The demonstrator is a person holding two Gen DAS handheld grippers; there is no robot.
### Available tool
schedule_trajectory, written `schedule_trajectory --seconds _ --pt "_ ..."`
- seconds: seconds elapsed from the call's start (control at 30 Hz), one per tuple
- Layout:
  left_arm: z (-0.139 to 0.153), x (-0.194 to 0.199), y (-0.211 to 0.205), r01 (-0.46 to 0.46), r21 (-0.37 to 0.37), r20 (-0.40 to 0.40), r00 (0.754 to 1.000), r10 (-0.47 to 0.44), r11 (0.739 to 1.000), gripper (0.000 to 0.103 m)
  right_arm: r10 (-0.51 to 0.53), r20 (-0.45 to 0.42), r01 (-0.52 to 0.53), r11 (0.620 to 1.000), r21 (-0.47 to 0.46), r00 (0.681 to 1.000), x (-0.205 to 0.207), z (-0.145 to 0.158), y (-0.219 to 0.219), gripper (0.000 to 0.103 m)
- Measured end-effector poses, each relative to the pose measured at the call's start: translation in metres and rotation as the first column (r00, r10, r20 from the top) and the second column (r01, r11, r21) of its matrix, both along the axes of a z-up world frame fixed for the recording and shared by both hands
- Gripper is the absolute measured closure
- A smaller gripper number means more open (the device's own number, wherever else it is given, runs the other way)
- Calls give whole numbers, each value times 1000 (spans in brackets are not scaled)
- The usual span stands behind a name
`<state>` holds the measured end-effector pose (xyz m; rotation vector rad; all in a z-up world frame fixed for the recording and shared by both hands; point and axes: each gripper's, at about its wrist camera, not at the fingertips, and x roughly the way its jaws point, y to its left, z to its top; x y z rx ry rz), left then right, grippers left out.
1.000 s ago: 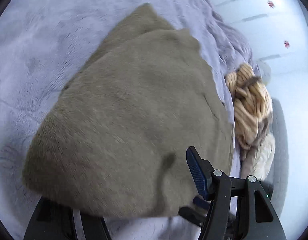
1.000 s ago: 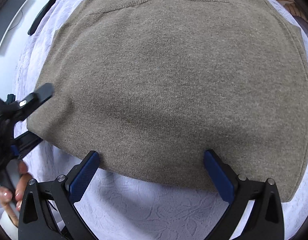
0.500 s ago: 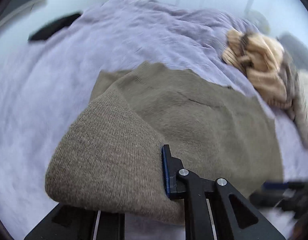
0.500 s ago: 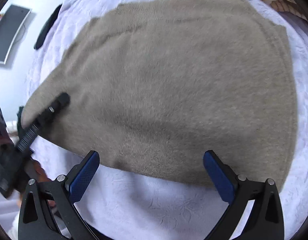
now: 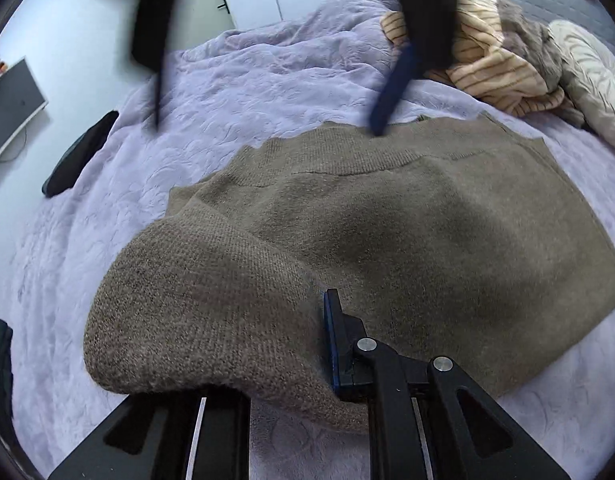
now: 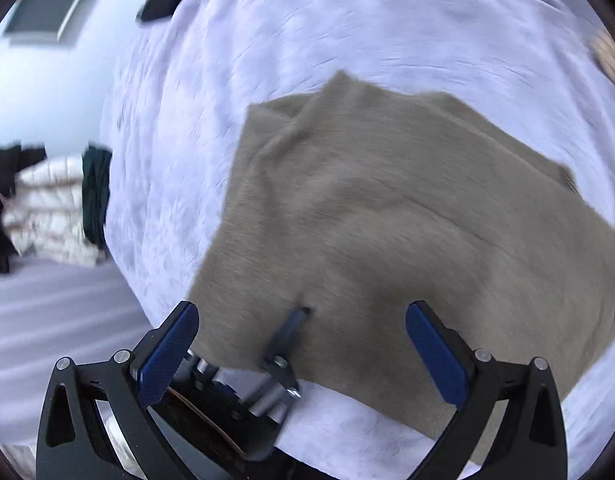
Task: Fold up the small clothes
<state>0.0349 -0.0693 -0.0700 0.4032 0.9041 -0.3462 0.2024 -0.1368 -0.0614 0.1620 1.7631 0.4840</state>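
With the left gripper (image 5: 307, 344) clamped on the taupe knit sweater's (image 5: 407, 232) near corner on the lilac bedspread (image 5: 267, 76), carry it across evenly; right gripper (image 6: 303, 344) gapes empty above the sweater

Both wrist views look down — sharing the sweater (image 5: 407, 232).

Open lilac bedspread (image 5: 267, 80) lies left of and beyond the brown sweater (image 5: 427, 220); passage is free there. My right gripper (image 5: 267, 92), jaws wide apart, hangs over the sweater's far edge and blocks that approach. A heap of striped clothes (image 5: 495, 64) and a pillow (image 5: 587, 76) close off the far right. A dark object (image 5: 79, 154) sits at the left edge.
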Motion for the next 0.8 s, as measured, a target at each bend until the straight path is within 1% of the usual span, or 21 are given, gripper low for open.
schedule_trajectory --seconds 0.1,0.23,0.33,0.4,0.5,0.53,0.57,0.6,0.63,0.67,0.7,0.73,0.77,0.8 --pt "-3 -5 -2 27 22 11 1000 -27 999 87 102 -51 -104 994 -37 993 16 -18 44 0" --pt "-7 -8 -5 62 51 24 998 -63 997 87 181 -136 -191 980 -59 974 25 -44 83 0" --pt "-9 -9 -8 80 70 32 996 -82 994 87 260 -204 -285 952 -106 944 27 -65 113 0" --pt "-9 -9 -9 85 77 34 996 -88 993 87 293 -249 -334 932 -142 923 25 -81 127 0" --pt "-10 -9 -8 88 84 34 995 -91 993 87 314 -287 -374 909 -184 905 22 -99 132 0" --pt "-10 -10 -7 89 87 33 995 -92 992 87 314 -295 -379 905 -194 902 21 -102 131 3" --pt "-11 -9 -8 88 92 29 995 -91 992 87 313 -294 -379 903 -201 903 20 -104 129 25" --pt "-11 -7 -8 83 92 19 996 -85 992 87 313 -276 -377 900 -218 909 19 -102 124 44" --pt "-11 -6 -7 80 85 12 997 -81 993 87 306 -243 -365 896 -254 920 21 -97 115 71" --pt "-9 -5 -8 80 82 12 997 -81 993 87 286 -226 -338 909 -245 931 23 -93 108 76" --pt "-7 -5 -10 82 77 13 996 -83 994 87 240 -204 -279 941 -193 949 26 -85 94 80" --pt "-4 -4 -11 85 70 12 996 -86 994 87 197 -171 -223 963 -152 966 27 -74 80 82" --pt "0 -4 -13 90 60 11 996 -91 994 87 170 -152 -190 973 -130 974 27 -68 70 83" --pt "5 -5 -15 97 50 14 995 -97 994 87 125 -131 -136 987 -86 984 26 -58 54 83"
